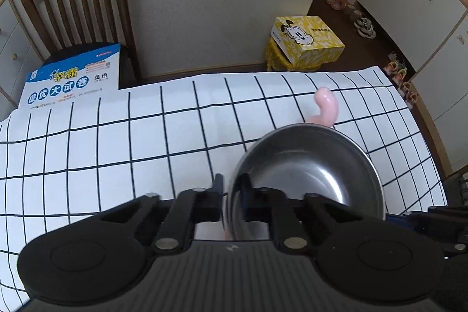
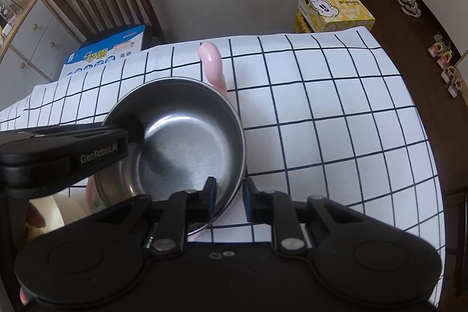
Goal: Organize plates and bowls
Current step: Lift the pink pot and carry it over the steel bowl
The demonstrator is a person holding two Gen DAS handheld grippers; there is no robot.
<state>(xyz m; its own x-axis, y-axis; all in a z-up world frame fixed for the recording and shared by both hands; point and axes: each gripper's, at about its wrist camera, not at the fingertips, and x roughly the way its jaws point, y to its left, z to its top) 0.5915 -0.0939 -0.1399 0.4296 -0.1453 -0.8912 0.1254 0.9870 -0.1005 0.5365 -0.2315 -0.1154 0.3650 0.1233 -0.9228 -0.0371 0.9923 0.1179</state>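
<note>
Left gripper (image 1: 231, 195) is clamped on the near-left rim of the round stainless steel bowl (image 1: 310, 168), one finger outside the wall, one inside. The right wrist view confirms it: the left gripper (image 2: 137, 126) comes in from the left edge with its tip over that rim. Right gripper (image 2: 229, 196) straddles the bowl's (image 2: 178, 142) near-right rim, one finger inside, one outside, with a visible gap on both sides (so not pinching, jaws apart).

The bowl sits over the white tablecloth with a dark grid pattern (image 1: 117, 142), toward the near side. Can't tell if it touches the cloth. A glossy pink curved handle-like piece (image 1: 326, 105) sticks out from behind the bowl's far rim; what it belongs to is hidden.

Background: brown wooden slat-back chair (image 1: 79, 2) against the wall, blue-and-white printed booklet (image 1: 70, 78) on its seat, overlapping the table's far-left edge. Yellow cardboard box with a cartoon dog (image 1: 307, 38) is on the floor past the far edge.
</note>
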